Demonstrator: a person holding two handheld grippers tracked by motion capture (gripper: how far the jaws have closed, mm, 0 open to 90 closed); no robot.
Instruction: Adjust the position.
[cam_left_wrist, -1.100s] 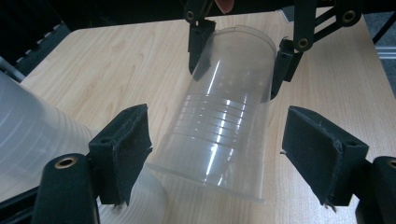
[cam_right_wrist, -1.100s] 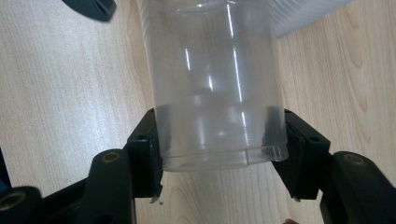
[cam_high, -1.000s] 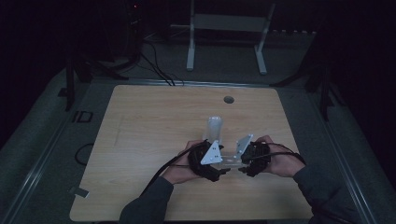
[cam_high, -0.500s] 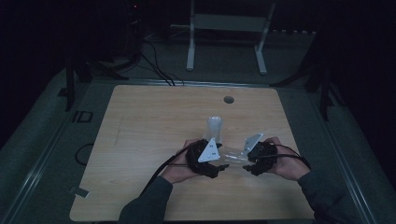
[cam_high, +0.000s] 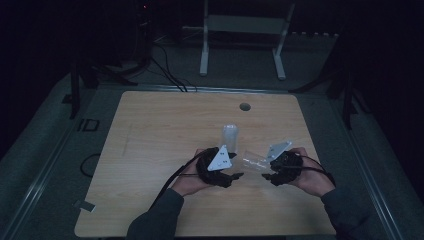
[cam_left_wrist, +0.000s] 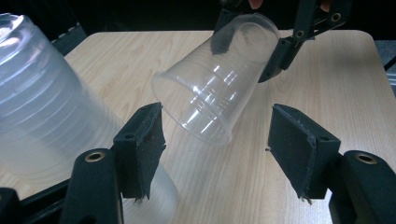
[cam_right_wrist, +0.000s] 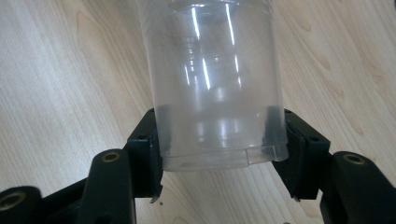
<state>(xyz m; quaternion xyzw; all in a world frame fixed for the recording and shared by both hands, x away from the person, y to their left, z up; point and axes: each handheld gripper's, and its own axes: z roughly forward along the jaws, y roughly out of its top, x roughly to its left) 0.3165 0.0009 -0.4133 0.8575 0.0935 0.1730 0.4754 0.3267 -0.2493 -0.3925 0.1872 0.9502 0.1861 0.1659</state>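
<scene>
On grained wood: smooth, tapered plastic cup (cam_right_wrist: 215, 84).

- The clear plastic cup (cam_left_wrist: 219, 79) is lying tilted in the air above the wooden table (cam_high: 150, 145), its open rim facing down and toward the left gripper view's camera; it is being gripped at its closed base.
- The stack of clear ribbed cups (cam_high: 230, 137) is standing on the table, rim down, just beside the single cup.
</scene>
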